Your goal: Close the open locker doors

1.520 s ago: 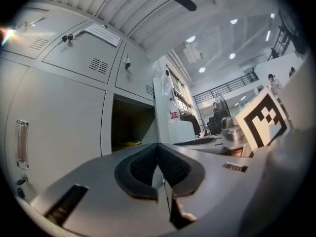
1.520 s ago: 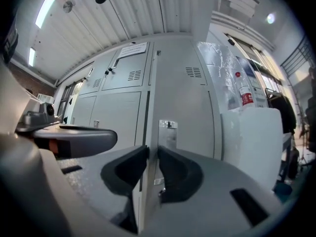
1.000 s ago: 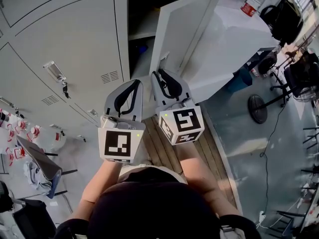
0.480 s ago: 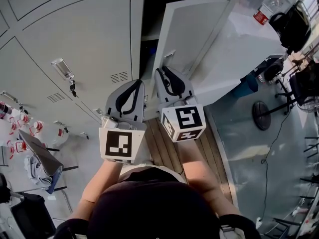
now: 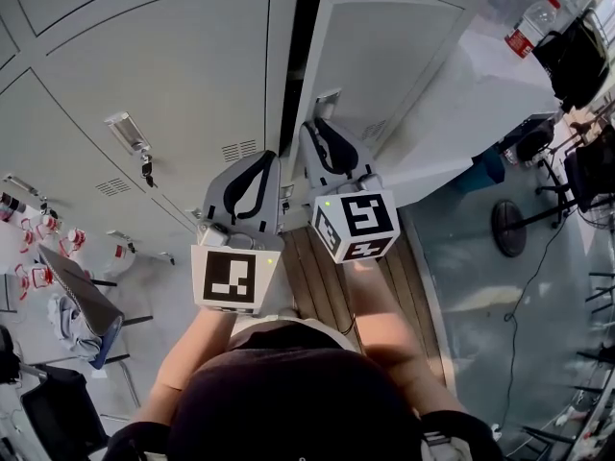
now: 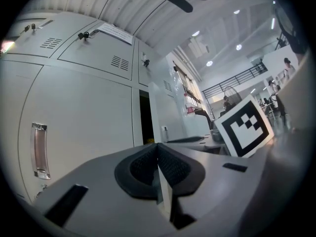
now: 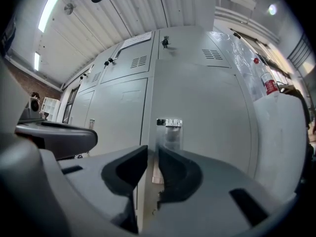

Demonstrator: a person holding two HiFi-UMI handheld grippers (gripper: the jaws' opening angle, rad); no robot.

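Holds left gripper (image 5: 261, 161) and right gripper (image 5: 313, 126) level, side by side, forearms (image 5: 377, 320) outstretched. Left jaws pressed together, empty. Right jaws clamped narrowly on door edge (image 7: 152, 132).

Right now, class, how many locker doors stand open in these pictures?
1. The open door stands ajar right of the dark gap, its edge gripped by the right tool. The doors left of it look shut; more lockers may lie out of frame.

1. Two grippers are showing: left gripper (image 5: 261, 159) and right gripper (image 5: 315, 131).
2. Just one locker door (image 5: 384, 56) is hanging ajar.
3. One red-labelled bottle (image 5: 533, 22) is sitting nearby.
4. Two marker cubes are riding along, a left cube (image 5: 231, 279) and a right cube (image 5: 354, 227).
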